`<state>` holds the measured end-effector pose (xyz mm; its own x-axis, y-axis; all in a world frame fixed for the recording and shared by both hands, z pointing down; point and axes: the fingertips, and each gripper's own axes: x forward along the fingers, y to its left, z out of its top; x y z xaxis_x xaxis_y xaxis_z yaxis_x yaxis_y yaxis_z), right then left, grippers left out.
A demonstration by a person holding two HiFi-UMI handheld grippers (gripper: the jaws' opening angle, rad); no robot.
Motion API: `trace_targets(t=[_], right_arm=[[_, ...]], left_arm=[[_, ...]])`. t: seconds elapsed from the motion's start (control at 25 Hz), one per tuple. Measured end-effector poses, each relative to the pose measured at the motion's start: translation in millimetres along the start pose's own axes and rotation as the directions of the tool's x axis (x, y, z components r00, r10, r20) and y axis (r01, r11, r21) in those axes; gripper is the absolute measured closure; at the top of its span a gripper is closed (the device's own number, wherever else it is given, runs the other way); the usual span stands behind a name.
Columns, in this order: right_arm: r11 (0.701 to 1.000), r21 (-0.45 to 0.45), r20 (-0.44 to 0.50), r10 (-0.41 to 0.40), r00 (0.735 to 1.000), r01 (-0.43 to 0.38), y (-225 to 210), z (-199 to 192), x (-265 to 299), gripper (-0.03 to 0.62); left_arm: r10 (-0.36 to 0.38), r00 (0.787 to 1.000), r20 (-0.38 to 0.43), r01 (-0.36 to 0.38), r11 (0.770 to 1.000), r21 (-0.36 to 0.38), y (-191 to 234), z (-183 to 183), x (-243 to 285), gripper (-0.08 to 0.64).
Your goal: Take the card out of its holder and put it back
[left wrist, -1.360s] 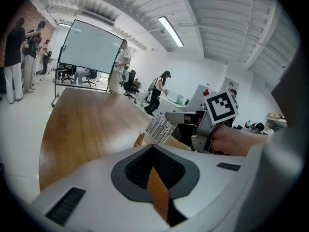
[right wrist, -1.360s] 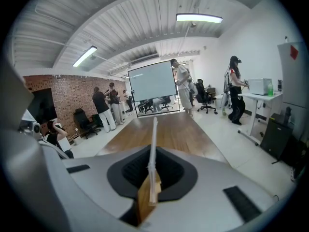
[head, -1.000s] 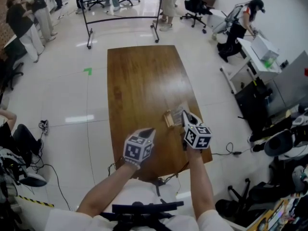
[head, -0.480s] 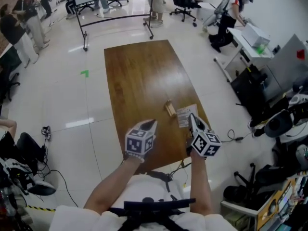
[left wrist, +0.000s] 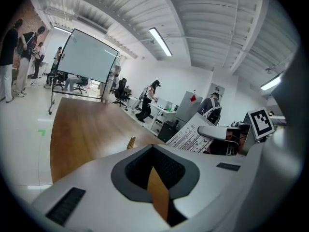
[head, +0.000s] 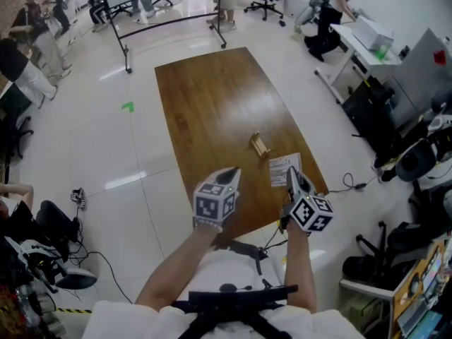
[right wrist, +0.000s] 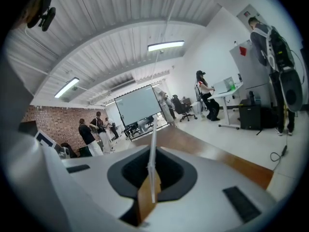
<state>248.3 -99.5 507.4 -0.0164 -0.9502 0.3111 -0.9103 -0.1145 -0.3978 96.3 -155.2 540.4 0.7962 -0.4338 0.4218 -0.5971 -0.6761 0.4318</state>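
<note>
Right gripper [right wrist: 150, 175] pinches card [right wrist: 152, 149] edge-on; head view shows printed face; left gripper [left wrist: 157, 182] closed, empty

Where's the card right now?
Head view, right side: the card is clamped in the right tool, over the table's near right edge, just this side of the wooden holder.
</note>
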Motion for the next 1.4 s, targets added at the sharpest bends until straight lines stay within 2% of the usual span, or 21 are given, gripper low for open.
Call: trace_targets(t=[0.56,0.84,1.4], right_arm=[[1.0,-0.004,0.0,0.022,1.0,-0.022,-6.1,9.1,7.8,0.571],[0.999,-0.016,-0.005,0.044,0.999,-0.044,-7.9,13.6,27.0,0.571],[0.983,-0.137,-0.091,0.113,0.989,-0.125,-33.0,31.0,101.5,0.571]], left_arm=[[-0.016,1.0,-0.007,0.016,0.997,0.078,-11.4,6.4,8.4,0.563],[0.004,1.0,-0.004,-0.004,0.998,0.065,-4.1,8.0,16.0,0.565],[0.043,0.999,-0.024,-0.042,0.997,0.068,-1.1,8.5,50.4,0.565]])
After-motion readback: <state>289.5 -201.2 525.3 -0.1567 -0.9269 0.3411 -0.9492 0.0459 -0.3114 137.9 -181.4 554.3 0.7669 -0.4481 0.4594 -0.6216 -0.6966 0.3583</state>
